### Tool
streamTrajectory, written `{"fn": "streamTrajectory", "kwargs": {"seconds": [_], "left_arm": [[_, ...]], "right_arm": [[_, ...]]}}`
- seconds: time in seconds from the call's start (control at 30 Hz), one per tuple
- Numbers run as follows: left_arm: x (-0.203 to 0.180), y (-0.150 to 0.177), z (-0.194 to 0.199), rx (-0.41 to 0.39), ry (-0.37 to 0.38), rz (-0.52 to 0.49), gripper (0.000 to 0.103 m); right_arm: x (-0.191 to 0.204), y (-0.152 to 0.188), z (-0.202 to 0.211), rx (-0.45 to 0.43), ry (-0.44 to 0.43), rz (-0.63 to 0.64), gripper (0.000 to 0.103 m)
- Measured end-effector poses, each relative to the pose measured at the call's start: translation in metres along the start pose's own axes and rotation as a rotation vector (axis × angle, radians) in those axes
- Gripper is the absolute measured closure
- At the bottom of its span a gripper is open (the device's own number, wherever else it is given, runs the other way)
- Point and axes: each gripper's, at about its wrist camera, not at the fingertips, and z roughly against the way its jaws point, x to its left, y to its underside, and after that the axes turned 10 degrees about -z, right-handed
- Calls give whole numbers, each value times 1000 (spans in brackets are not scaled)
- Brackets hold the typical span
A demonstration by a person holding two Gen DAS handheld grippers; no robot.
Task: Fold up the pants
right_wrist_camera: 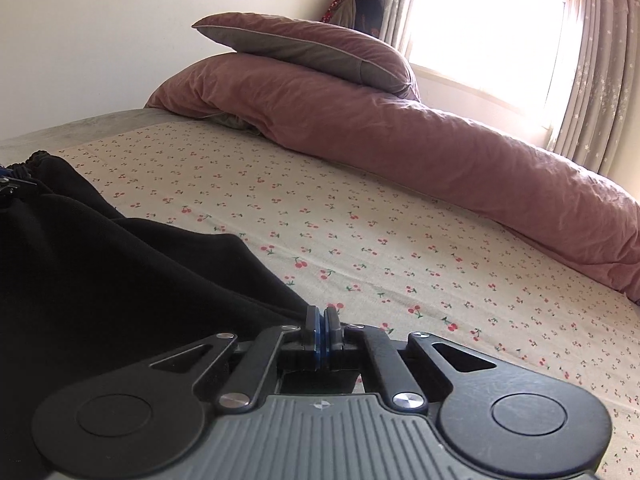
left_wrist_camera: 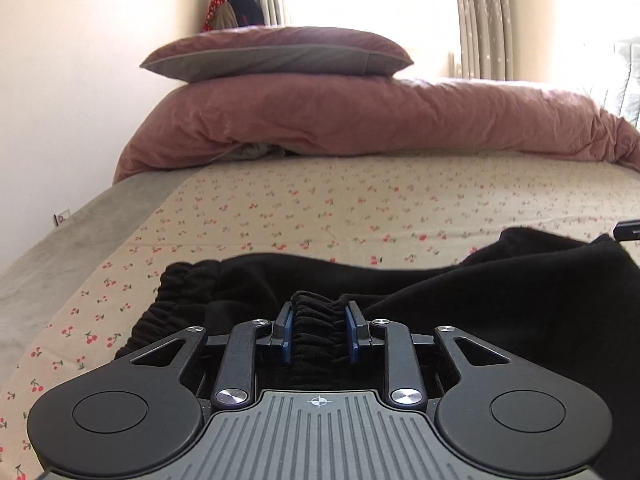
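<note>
Black pants (left_wrist_camera: 460,300) lie on the cherry-print bed sheet (left_wrist_camera: 320,208). My left gripper (left_wrist_camera: 319,330) is shut on the bunched elastic waistband (left_wrist_camera: 316,320), which fills the gap between its blue pads. In the right wrist view the pants (right_wrist_camera: 120,272) spread across the left side. My right gripper (right_wrist_camera: 322,334) has its pads pressed together at the pants' right edge; whether cloth is pinched between them does not show. The tip of the left gripper (right_wrist_camera: 10,184) shows at the far left edge by the waistband.
A folded pink duvet (left_wrist_camera: 360,120) with a pillow (left_wrist_camera: 276,54) on top lies across the far side of the bed. A wall is on the left, a bright window (right_wrist_camera: 488,28) with curtains beyond. The sheet (right_wrist_camera: 400,240) stretches to the right of the pants.
</note>
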Motion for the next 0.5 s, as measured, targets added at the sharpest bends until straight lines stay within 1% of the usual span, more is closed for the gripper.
{"fn": "streamTrajectory", "kwargs": {"seconds": [0.03,0.1,0.13,0.2,0.23,0.3,0.33,0.4,0.43,0.47,0.5], "left_arm": [[0,2,-1,1,-5,3,75],[0,-1,6,-27,-3,16,72],[2,-3,12,-51,4,28,71],[3,-6,23,-85,4,48,65],[3,-8,26,-97,12,52,64],[-1,-11,32,-123,51,50,64],[-5,-13,33,-132,89,40,64],[-12,-13,29,-116,153,34,64],[-16,-11,23,-87,181,31,64],[-20,-9,16,-53,187,23,64],[-22,-6,7,-10,170,12,64]], "right_arm": [[0,1,-3,9,-7,-7,87],[2,0,-3,14,-18,-15,84],[3,-1,0,12,-31,-18,81],[12,-2,8,6,-70,-16,76],[16,-3,10,4,-88,-9,74],[30,-4,11,17,-145,13,74],[35,-3,10,27,-171,23,74],[45,-2,5,47,-210,36,74],[48,-1,1,58,-219,36,74],[50,0,-5,70,-224,32,74],[51,1,-11,81,-223,30,74]]}}
